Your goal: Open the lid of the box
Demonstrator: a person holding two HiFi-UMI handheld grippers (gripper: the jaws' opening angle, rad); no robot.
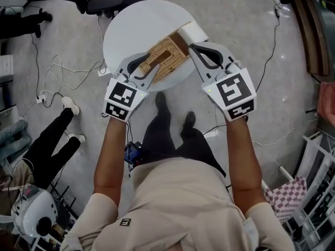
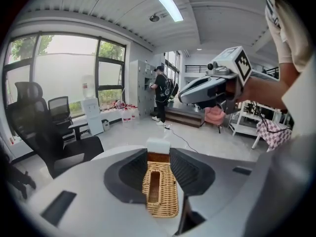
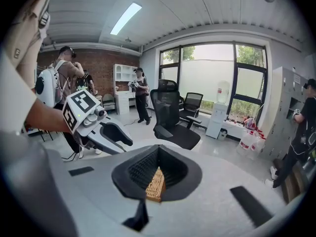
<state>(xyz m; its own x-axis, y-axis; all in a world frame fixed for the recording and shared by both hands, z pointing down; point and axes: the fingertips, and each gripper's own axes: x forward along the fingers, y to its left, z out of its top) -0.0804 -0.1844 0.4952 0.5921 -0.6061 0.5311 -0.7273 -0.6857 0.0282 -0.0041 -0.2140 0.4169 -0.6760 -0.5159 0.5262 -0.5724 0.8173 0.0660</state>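
A woven wicker box (image 1: 165, 57) with a slotted lid lies on the round white table (image 1: 128, 27). At its far end show a brown strip and a white block (image 1: 194, 32). My left gripper (image 1: 148, 66) sits at the box's near left side. In the left gripper view its jaws (image 2: 159, 169) stand apart on either side of the wicker box (image 2: 160, 191), with gaps to the pads. My right gripper (image 1: 190, 47) is at the box's far right corner. Its jaws (image 3: 157, 177) are closed on a thin wicker edge (image 3: 155, 185) seen end-on.
A black office chair (image 1: 104, 4) stands beyond the table. Cables (image 1: 57, 72) trail over the floor at left, near a person's legs (image 1: 55, 137). A checked cloth (image 1: 285, 195) and racks are at lower right. Other people stand far off in the room (image 2: 162, 90).
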